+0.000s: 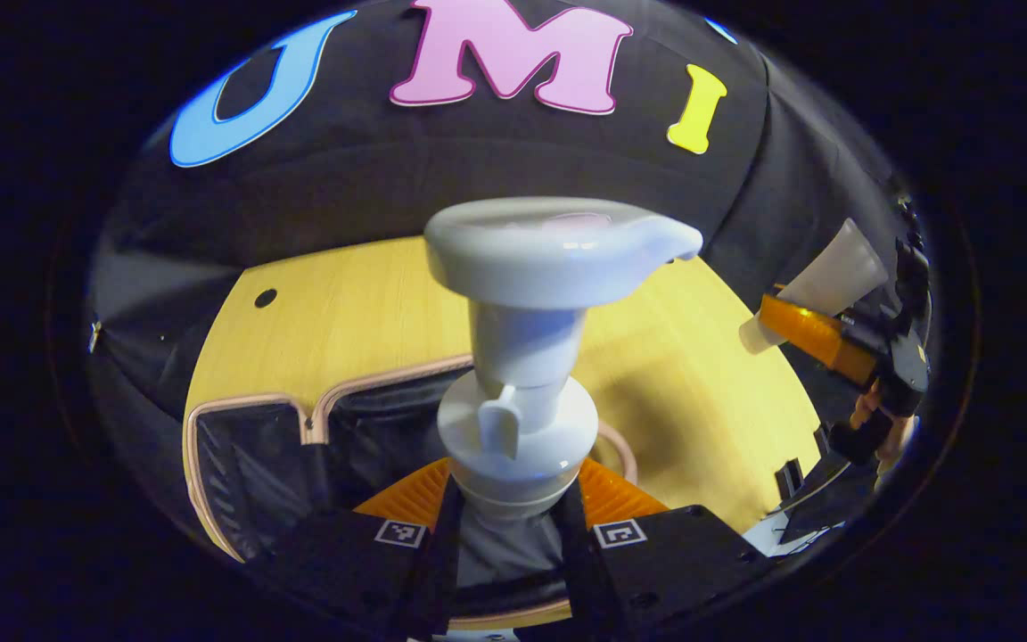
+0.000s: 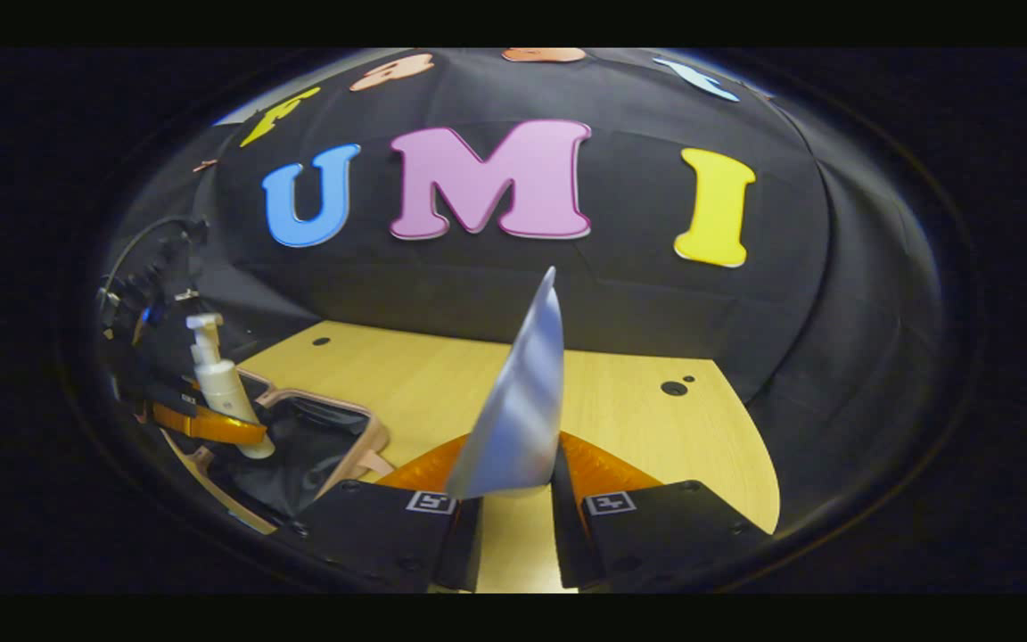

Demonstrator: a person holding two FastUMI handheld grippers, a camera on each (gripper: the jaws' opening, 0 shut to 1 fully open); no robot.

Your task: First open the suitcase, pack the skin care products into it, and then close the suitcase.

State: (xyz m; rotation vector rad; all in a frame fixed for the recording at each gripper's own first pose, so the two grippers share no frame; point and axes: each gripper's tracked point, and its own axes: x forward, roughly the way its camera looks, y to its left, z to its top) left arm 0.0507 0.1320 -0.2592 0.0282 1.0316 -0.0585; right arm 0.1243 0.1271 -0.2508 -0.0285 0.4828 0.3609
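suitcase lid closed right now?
No. In the left gripper view the suitcase lies open, its dark lined interior showing below the pump bottle held by the left gripper.

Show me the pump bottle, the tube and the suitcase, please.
Pump bottle (image 1: pixel 558 250), left gripper view, on its pump head.
Tube (image 2: pixel 518 419), right gripper view, on its flat body.
Suitcase (image 1: pixel 250 464), left gripper view, on its dark lining.

pump bottle (image 1: pixel 518 392) body hidden behind fingers (image 1: pixel 406 535), suitcase (image 1: pixel 246 464) near side cut off, tube (image 2: pixel 518 401) base hidden
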